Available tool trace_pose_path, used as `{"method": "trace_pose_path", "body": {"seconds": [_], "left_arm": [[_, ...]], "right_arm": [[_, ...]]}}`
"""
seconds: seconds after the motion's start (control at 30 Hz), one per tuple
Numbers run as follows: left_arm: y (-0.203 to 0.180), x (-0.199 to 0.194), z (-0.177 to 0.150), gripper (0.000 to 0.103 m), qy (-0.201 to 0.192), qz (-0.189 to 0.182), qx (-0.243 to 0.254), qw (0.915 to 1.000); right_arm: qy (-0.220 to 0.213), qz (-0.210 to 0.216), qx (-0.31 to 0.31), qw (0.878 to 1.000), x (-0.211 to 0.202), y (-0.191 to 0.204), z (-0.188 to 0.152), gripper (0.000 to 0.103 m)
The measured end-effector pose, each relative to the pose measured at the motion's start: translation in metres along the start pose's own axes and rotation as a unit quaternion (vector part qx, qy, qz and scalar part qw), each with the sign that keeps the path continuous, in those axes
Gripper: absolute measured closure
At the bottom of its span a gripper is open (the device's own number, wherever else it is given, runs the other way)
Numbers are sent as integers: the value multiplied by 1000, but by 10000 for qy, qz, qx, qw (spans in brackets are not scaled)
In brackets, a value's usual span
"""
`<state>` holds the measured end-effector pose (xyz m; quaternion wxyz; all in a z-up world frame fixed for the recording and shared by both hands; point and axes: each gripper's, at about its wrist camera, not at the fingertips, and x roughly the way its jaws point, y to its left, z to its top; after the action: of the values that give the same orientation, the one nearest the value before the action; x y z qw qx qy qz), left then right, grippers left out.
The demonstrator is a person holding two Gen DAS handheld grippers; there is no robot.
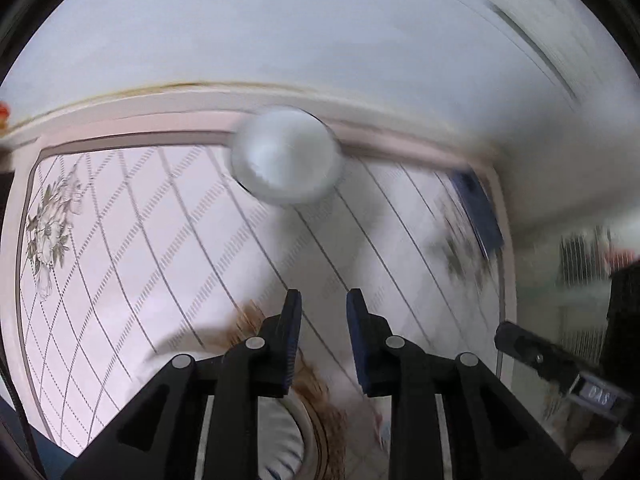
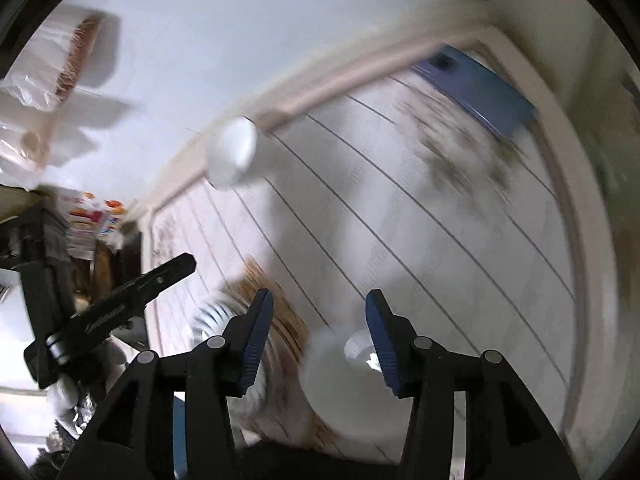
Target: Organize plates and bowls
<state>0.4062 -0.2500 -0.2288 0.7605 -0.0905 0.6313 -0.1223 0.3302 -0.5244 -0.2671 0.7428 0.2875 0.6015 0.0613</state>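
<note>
Left gripper [image 1: 324, 308]: black plastic linkage arms, angular, with triangular cut-outs; round silver pivot screws at joints; dark blue ribbed pads [image 1: 294, 344] on inner finger faces. Thin black cable at left edge of left wrist view. Right gripper [image 2: 319, 308]: same black frame, same silver screws, brighter blue ribbed pads [image 2: 256, 344]. Small label on its body, blurred, maybe white letters.

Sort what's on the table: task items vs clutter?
Task items:
white bowl at the table's far edge
striped plate on a woven mat
white plate, near edge

Clutter:
blue phone, far corner
boxes off the table
</note>
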Motion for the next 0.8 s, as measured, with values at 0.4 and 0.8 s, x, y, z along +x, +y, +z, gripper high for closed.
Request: {"method": "trace_pose_path", "body": {"seconds": [0.4, 0.8], "left_arm": [[68, 83, 94, 81, 413, 139, -942, 9946], [55, 106, 98, 88, 357, 555, -574, 9962]], "right_arm": [[248, 386, -207, 9987, 133, 67, 148, 52], [635, 148, -257, 9975, 208, 63, 165, 88]]}}
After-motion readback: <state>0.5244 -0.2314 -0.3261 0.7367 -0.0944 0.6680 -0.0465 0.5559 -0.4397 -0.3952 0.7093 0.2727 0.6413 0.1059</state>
